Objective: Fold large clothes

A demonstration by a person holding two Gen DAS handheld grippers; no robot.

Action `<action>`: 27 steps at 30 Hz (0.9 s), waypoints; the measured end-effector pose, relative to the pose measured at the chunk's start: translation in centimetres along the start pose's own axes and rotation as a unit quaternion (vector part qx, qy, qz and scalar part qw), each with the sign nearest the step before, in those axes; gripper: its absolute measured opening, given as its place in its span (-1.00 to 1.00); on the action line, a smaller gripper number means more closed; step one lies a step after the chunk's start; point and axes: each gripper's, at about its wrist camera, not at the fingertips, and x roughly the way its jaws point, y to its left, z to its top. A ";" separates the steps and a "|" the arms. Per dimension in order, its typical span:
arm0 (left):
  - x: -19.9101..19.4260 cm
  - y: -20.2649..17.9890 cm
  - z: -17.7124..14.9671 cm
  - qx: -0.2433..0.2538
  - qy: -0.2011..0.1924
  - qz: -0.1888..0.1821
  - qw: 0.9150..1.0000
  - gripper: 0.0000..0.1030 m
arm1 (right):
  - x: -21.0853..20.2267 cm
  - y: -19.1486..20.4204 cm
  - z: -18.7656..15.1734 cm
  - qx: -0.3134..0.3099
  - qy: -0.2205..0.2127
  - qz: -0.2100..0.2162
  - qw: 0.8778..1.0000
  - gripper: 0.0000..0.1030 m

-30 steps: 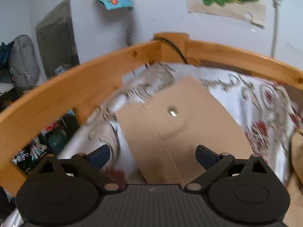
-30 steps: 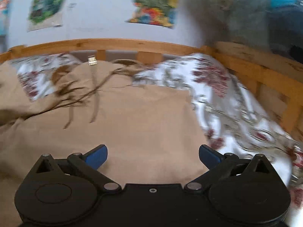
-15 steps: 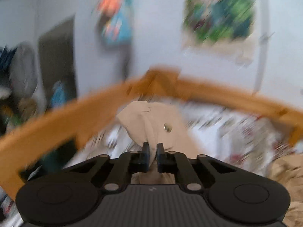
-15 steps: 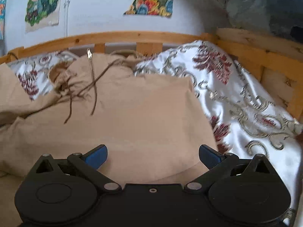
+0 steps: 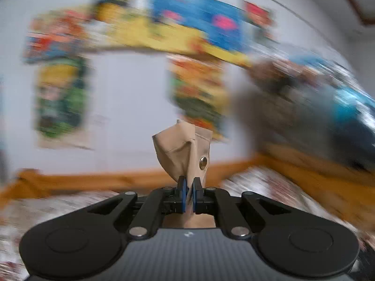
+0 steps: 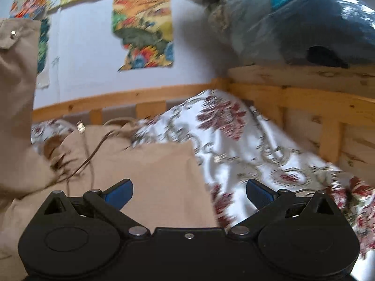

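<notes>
A large beige garment [image 6: 150, 175] with dark drawstrings lies spread on the flowered bedsheet [image 6: 246, 154]. My left gripper [image 5: 189, 195] is shut on a corner of that beige garment [image 5: 185, 154], a flap with a metal snap, and holds it up in the air. In the right wrist view the lifted beige flap [image 6: 18, 75] hangs at the far left. My right gripper [image 6: 188, 192] hovers open over the garment's right edge, with nothing between its fingers.
A wooden bed rail [image 6: 304, 98] runs along the back and right side. Colourful posters [image 6: 143, 32] hang on the white wall. A bundle in clear plastic [image 6: 304, 21] rests on the rail at the upper right.
The left gripper went from open over the flat beige cloth to shut on its corner, then lifted it and swung right. The right gripper stayed open and tilted upward a little.
</notes>
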 end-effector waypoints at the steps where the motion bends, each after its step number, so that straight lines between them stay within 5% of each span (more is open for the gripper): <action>1: 0.2 -1.9 -1.3 0.017 0.015 -0.033 0.999 -0.91 | 0.0 -0.7 0.2 0.008 -0.005 -0.006 1.000 0.99; 5: 1.0 -6.8 -7.2 0.079 0.089 -0.131 0.984 -0.89 | 0.2 -3.7 0.7 0.041 -0.015 -0.020 0.999 0.99; 9: 1.5 -9.3 -13.9 0.106 0.204 -0.205 0.951 -0.68 | 0.6 -5.3 0.8 0.068 -0.005 -0.009 0.998 0.99; 11: 1.5 -9.4 -16.4 0.108 0.251 -0.227 0.935 -0.28 | 0.9 -5.7 0.7 0.087 0.006 0.005 0.996 0.99; 13: 1.0 -8.9 -18.0 0.103 0.275 -0.233 0.927 0.22 | 1.3 -5.5 0.5 0.097 0.021 0.024 0.995 0.99; 17: 0.1 -5.6 -18.1 0.083 0.278 -0.220 0.932 0.45 | 2.0 -3.7 -0.2 0.064 0.056 0.068 0.994 0.99; 20: 0.3 -2.3 -16.9 0.063 0.272 -0.178 0.944 0.53 | 2.5 -1.8 -1.0 0.030 0.087 0.114 0.989 0.97; 24: 2.7 2.1 -15.0 0.059 0.256 -0.049 0.964 0.53 | 2.9 1.1 -2.2 -0.025 0.137 0.177 0.974 0.86; 27: 5.9 4.9 -15.0 0.073 0.249 0.044 0.965 0.53 | 2.7 2.6 -2.7 -0.052 0.180 0.208 0.960 0.74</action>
